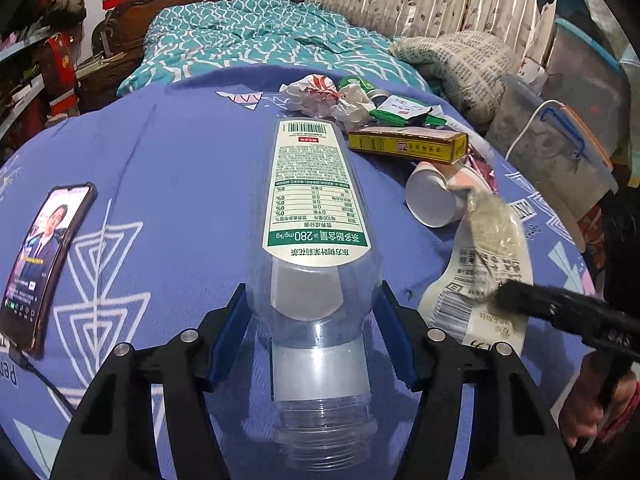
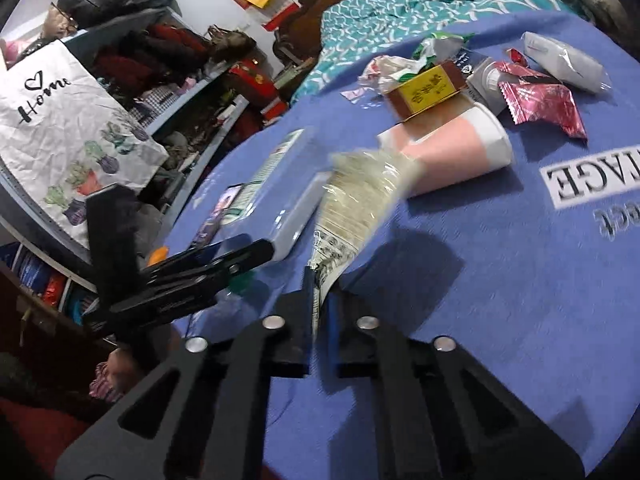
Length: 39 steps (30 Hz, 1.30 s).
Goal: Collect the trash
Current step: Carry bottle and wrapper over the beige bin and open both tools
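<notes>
We see the right gripper (image 2: 322,280) pinching a crinkled plastic label wrapper (image 2: 356,204) above the blue blanket (image 2: 500,280). The left gripper (image 2: 240,256) clamps a clear bottle (image 2: 280,196) beside it; 1 pink paper cup (image 2: 448,152) lies behind.

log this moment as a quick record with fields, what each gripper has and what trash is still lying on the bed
surface: blue blanket
left gripper: fingers on either side of the clear plastic bottle, whether they touch it is unclear
right gripper: shut on crumpled plastic label
still lying: paper cup, yellow box, pink wrapper, crumpled wrappers
not trash: phone
</notes>
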{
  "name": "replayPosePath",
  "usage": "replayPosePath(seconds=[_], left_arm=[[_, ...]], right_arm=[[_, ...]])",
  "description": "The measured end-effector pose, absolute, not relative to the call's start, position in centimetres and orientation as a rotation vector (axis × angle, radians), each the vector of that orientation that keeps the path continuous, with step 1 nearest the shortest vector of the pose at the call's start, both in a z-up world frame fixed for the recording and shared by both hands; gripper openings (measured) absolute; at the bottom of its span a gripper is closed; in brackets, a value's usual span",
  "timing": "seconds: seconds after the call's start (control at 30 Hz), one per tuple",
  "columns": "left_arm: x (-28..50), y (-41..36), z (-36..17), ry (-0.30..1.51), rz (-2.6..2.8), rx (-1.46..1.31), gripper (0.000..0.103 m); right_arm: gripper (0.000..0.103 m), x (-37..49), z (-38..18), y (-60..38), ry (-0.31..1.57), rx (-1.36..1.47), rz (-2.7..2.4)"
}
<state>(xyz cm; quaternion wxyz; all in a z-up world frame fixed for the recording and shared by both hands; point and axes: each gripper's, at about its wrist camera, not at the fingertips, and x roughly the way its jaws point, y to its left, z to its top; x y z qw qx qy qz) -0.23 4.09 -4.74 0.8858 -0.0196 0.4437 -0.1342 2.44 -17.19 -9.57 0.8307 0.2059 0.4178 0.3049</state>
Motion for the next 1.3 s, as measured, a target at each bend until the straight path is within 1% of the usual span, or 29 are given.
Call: replayPosePath(seconds=[0.27, 0.37, 0.47, 0.57, 0.67, 0.77, 0.83, 0.97, 1.0, 1.03, 1.07, 1.1, 1.13, 1.17, 1.2, 1.27, 1.3], left_arm=[[-1.5, 4.0, -1.7, 0.865, -0.375, -0.083, 0.059], [-1.4, 1.8, 0.4, 0.829, -0.453, -0.055, 0.059], [-0.6, -1.7, 1.6, 0.815, -0.550, -0.003, 0.059], [0.9, -7.6, 2.8, 0.835, -0.710, 0.042, 0.059], [2.8, -16.7, 3.4, 0.846, -0.868, 0.138, 0.059], [4.1, -24.6, 3.0, 0.872, -1.002, 0.197, 0.058], [5.2, -31.0, 2.2, 0.897, -1.085, 0.242, 0.058], [7.1, -40.2, -0.6, 0.991, -1.140, 0.317, 0.060], [8.1, -42.6, -1.8, 1.042, -1.118, 0.338, 0.062], [8.6, -43.8, -2.4, 1.067, -1.099, 0.348, 0.078], [9.0, -44.6, -2.9, 1.085, -1.067, 0.353, 0.085], [9.8, -45.2, -3.2, 1.095, -1.029, 0.335, 0.087], [10.1, -45.4, -3.1, 1.097, -1.022, 0.320, 0.087], [10.3, -45.2, -2.9, 1.099, -1.020, 0.302, 0.087], [10.3, -44.7, -2.2, 1.091, -1.021, 0.276, 0.087], [10.0, -43.0, -0.7, 1.050, -1.032, 0.240, 0.087], [9.3, -41.0, 0.5, 1.009, -1.031, 0.221, 0.087]], right_arm=[[0.005, 0.3, -7.8, -21.3, 0.809, 0.542, 0.589], [0.005, -0.7, -6.7, -24.0, 0.743, 0.552, 0.530], [0.005, -1.4, -6.7, -29.0, 0.694, 0.585, 0.411], [0.005, -2.1, -6.9, -34.0, 0.648, 0.612, 0.275], [0.005, -3.6, -6.8, -41.8, 0.563, 0.664, 0.107], [0.005, -4.3, -7.4, -48.8, 0.518, 0.748, -0.032], [0.005, -4.0, -8.1, -52.2, 0.513, 0.794, -0.100], [0.007, -2.1, -10.7, -58.2, 0.565, 0.886, -0.202], [0.010, -1.5, -11.2, -59.0, 0.582, 0.903, -0.213], [0.014, -1.0, -11.8, -59.5, 0.594, 0.923, -0.216], [0.018, -0.4, -12.2, -59.9, 0.614, 0.954, -0.217], [0.033, 0.1, -12.4, -60.2, 0.626, 0.973, -0.210], [0.065, 0.2, -12.5, -60.4, 0.621, 0.983, -0.195], [0.082, 0.2, -12.2, -60.1, 0.599, 0.989, -0.193], [0.091, -0.1, -11.6, -59.8, 0.561, 0.973, -0.219], [0.091, -0.6, -10.6, -59.5, 0.512, 0.921, -0.255], [0.088, -0.6, -10.4, -59.4, 0.509, 0.912, -0.258]])
